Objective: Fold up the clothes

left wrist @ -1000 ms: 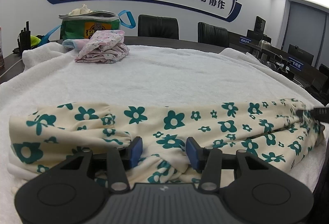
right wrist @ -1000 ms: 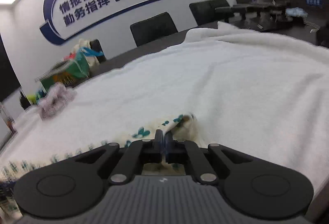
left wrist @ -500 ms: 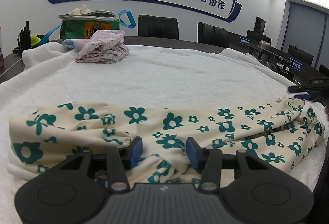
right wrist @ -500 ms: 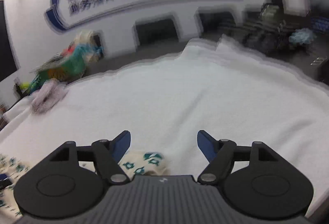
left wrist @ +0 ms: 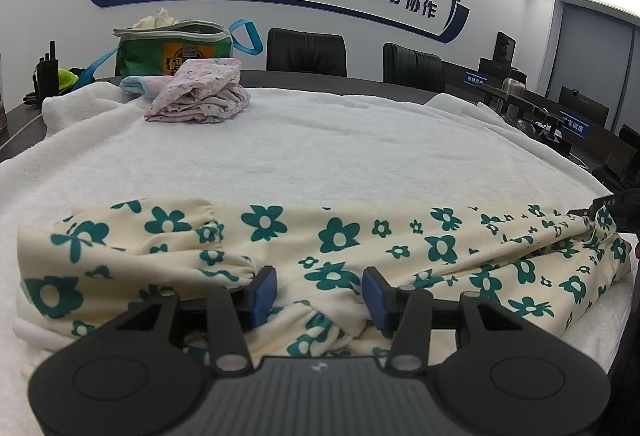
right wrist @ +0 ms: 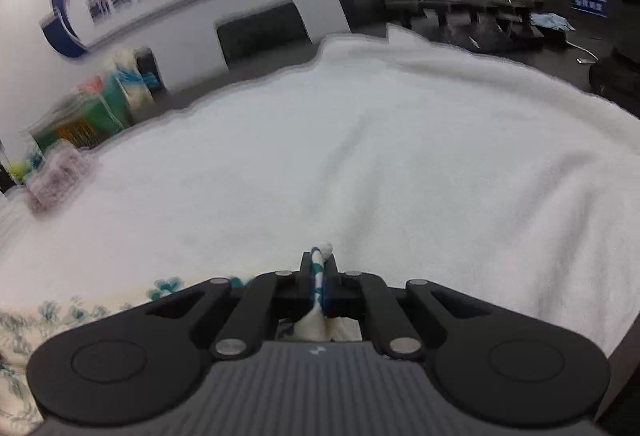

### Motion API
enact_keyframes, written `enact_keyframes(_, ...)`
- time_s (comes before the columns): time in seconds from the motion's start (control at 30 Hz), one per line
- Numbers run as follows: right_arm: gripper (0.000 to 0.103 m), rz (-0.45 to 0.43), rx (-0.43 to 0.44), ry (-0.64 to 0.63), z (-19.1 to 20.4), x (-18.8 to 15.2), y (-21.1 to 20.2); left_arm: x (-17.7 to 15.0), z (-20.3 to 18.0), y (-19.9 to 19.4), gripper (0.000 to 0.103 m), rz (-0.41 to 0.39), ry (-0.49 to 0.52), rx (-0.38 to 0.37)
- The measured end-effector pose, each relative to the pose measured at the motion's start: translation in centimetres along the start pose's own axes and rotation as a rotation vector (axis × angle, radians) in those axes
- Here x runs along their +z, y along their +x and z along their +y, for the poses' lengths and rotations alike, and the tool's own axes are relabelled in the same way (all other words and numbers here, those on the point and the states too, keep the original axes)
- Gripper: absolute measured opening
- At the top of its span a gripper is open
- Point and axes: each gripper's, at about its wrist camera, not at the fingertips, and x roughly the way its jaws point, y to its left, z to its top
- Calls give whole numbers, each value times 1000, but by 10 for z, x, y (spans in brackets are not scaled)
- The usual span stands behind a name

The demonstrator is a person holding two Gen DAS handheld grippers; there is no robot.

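Your right gripper (right wrist: 319,278) has its jaws pinched tight on a thin edge of the flowered garment (left wrist: 340,248), with a little tuft of the cream cloth poking out past the fingertips. That narrow bite looks chosen so you lift one end of the cloth rather than a bundle.

Your left gripper (left wrist: 319,292) stands about half open, its blue pads (left wrist: 264,290) either side of a gathered bunch at the near edge of the garment. From here I cannot tell whether the pads press on the bunch or only flank it. Placed there, it looks set to anchor the middle while the right end is carried over.

The garment lies in a long band across the near side of the white towel (left wrist: 340,148) that covers the table, left to right, with its right end rucked up where the other gripper has it.

Far left on the towel sits a pile of pink clothes (left wrist: 200,96), and behind it a green bag (left wrist: 172,48), well apart from your working strip, so the fold has room.
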Motion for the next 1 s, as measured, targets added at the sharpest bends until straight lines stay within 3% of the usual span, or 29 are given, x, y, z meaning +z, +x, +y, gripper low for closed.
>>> enact_keyframes(0.1,16,-49,22,70,-13,4,-14,0,0,0,46,0,0,0)
enact_keyframes(0.17,38,-154,6,32,-18,8,-47,0,0,1,46,0,0,1)
enact_keyframes(0.2,41,-192,24,-7,-19,9,-65,0,0,1,46,0,0,1)
enact_keyframes(0.27,49,-212,137,-79,-24,9,-97,1,0,1,46,0,1,1)
enact_keyframes(0.33,57,-138,245,-117,-23,2,-102,0,1,1,46,0,1,2)
enact_keyframes(0.37,57,-101,290,-140,-21,-2,-103,0,1,1,46,0,1,2)
enact_keyframes(0.43,53,-33,285,-218,-9,-18,-87,0,0,1,46,0,1,2)
enact_keyframes(0.47,24,0,281,-256,-3,-25,-80,0,0,1,46,0,1,2)
enact_keyframes(0.5,2,16,264,-277,1,-29,-71,0,0,1,46,1,1,2)
enact_keyframes(0.57,5,-2,174,-178,1,-32,-56,0,0,1,46,1,2,3)
enact_keyframes(0.63,6,15,162,-174,4,-37,-50,0,0,1,46,1,1,2)
enact_keyframes(0.7,8,-42,155,-177,2,-35,-69,0,0,1,46,1,1,2)
enact_keyframes(0.8,28,-143,109,-138,-15,-28,-97,0,0,1,46,0,1,2)
enact_keyframes(0.83,29,-119,94,-144,-20,-28,-96,0,0,1,46,0,1,2)
enact_keyframes(0.93,29,-28,74,-174,-25,-33,-85,0,0,1,46,0,1,2)
enact_keyframes(0.97,25,4,75,-190,-22,-37,-78,0,0,1,46,0,1,2)
enact_keyframes(1.0,13,-6,51,-200,-18,-39,-74,0,0,1,46,0,1,2)
